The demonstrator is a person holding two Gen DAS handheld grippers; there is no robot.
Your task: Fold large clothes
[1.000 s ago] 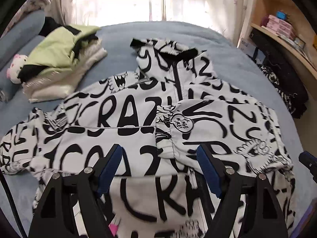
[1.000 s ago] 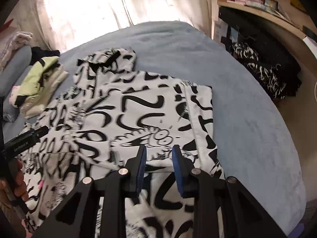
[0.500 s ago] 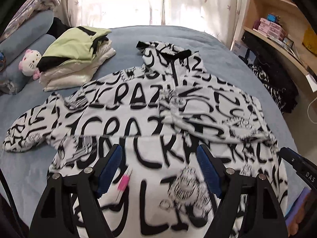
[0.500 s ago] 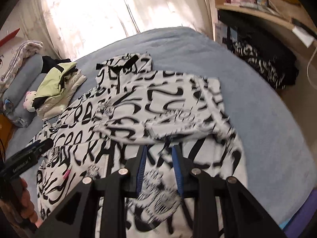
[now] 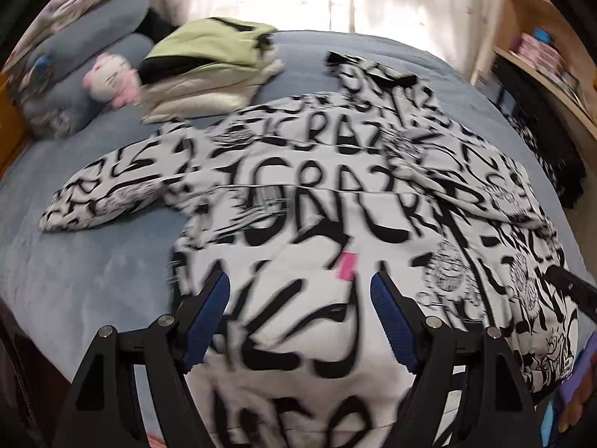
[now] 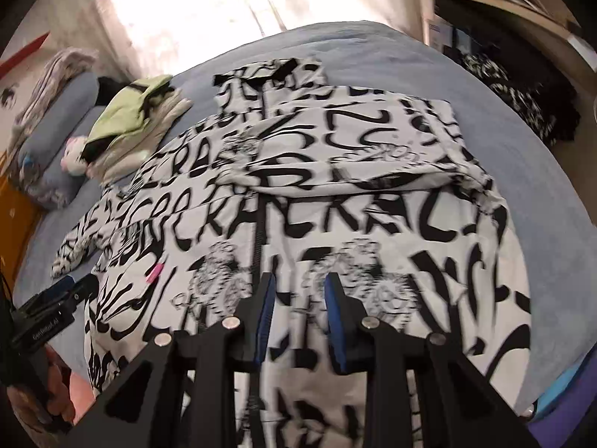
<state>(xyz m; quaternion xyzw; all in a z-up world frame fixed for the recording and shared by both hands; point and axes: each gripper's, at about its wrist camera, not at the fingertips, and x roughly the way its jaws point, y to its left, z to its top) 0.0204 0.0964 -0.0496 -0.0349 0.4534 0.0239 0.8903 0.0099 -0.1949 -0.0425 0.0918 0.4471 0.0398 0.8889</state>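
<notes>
White jacket w/ black lettering spread flat on blue bed, hood end at 12 o'clock, hem at 6, filling most of both views. One sleeve out flat toward 9 o'clock in left wrist view; other sleeve folded across chest, lying over torso at 1 o'clock in right wrist view. Small pink tag on front, near centre. Left gripper above hem, jaws wide apart, nothing between them. Right gripper also over lower front beside zip line, jaws parted w/ narrow gap, empty. Folded stack, green top, at 11 o'clock near pink-white plush and blue pillows. Shelf at 2 o'clock. Frames motion-blurred.
</notes>
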